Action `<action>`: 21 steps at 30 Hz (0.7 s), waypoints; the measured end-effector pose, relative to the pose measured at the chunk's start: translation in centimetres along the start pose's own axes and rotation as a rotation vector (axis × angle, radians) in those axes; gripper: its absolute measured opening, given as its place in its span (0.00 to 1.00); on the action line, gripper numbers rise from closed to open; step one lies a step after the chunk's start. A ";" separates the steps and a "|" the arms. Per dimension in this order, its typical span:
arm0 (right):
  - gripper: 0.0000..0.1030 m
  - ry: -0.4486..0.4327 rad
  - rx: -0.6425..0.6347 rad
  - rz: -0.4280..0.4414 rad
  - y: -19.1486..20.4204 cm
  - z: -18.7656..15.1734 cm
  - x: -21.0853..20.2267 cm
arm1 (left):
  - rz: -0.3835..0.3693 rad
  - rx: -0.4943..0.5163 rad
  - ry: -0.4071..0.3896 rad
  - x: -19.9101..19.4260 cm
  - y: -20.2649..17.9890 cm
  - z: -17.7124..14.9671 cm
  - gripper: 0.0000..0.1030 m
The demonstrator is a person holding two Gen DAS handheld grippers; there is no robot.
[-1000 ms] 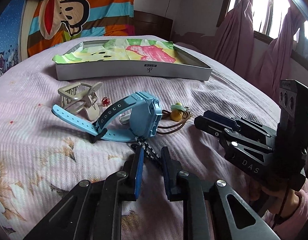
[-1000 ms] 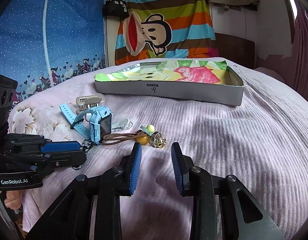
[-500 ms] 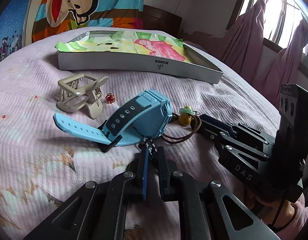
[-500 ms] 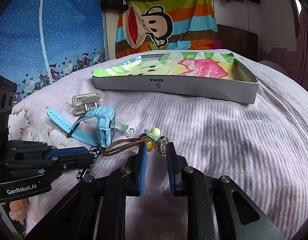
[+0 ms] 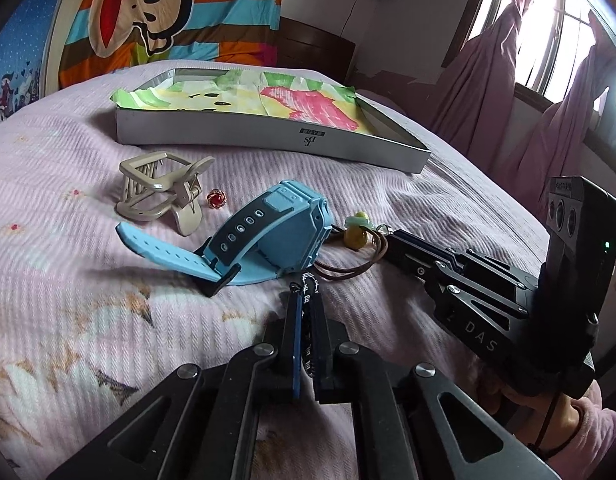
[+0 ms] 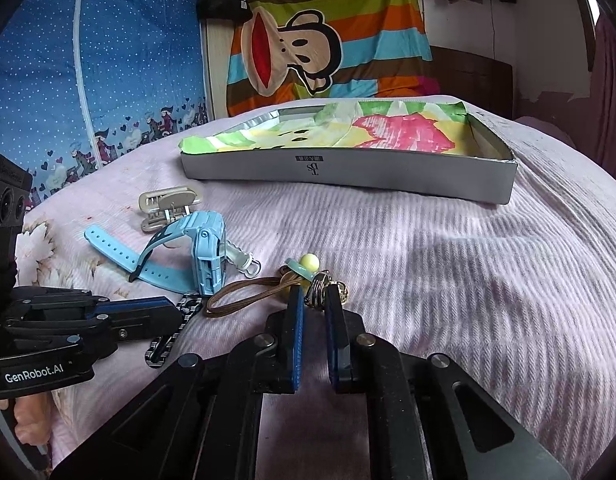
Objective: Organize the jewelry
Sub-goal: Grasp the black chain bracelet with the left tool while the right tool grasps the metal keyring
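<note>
Jewelry lies on a pink bedspread. My left gripper [image 5: 306,304] is shut on a black-and-white patterned band [image 5: 308,286], which also shows in the right wrist view [image 6: 172,336]. My right gripper [image 6: 313,300] is shut on the metal ring and bell [image 6: 321,286] of a brown cord charm with yellow and green beads [image 6: 308,263]. A blue watch [image 5: 276,236] stands between the grippers, also in the right wrist view [image 6: 200,254]. A beige hair claw [image 5: 160,188] and a small red bead [image 5: 216,199] lie to its left.
A shallow grey box [image 5: 268,136] lined with colourful paper sits farther back on the bed, also in the right wrist view [image 6: 347,170]. A clear plastic clip [image 6: 244,261] lies behind the watch. Curtains and a window stand at the right.
Both grippers moved forward and closed: the left onto the patterned band, the right onto the charm's ring and bell.
</note>
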State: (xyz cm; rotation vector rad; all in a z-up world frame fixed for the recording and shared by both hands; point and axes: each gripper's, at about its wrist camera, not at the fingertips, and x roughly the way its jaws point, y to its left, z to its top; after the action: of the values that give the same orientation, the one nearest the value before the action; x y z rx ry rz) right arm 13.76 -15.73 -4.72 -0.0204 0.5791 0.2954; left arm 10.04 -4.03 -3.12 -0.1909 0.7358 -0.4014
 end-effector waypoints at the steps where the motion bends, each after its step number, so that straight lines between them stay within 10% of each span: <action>1: 0.08 -0.006 -0.006 0.002 0.1 0.0 -0.2 | -0.001 0.004 -0.004 -0.2 -0.1 -0.1 0.04; 21: 0.08 -0.021 -0.005 0.009 -0.6 -0.9 -2.3 | -0.089 -0.045 0.131 0.4 0.3 0.3 0.16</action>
State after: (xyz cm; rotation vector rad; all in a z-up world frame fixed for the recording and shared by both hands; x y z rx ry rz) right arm 11.63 -17.03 -4.33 -0.0190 0.5573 0.3059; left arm 10.62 -3.90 -3.31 -0.2424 0.8677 -0.4853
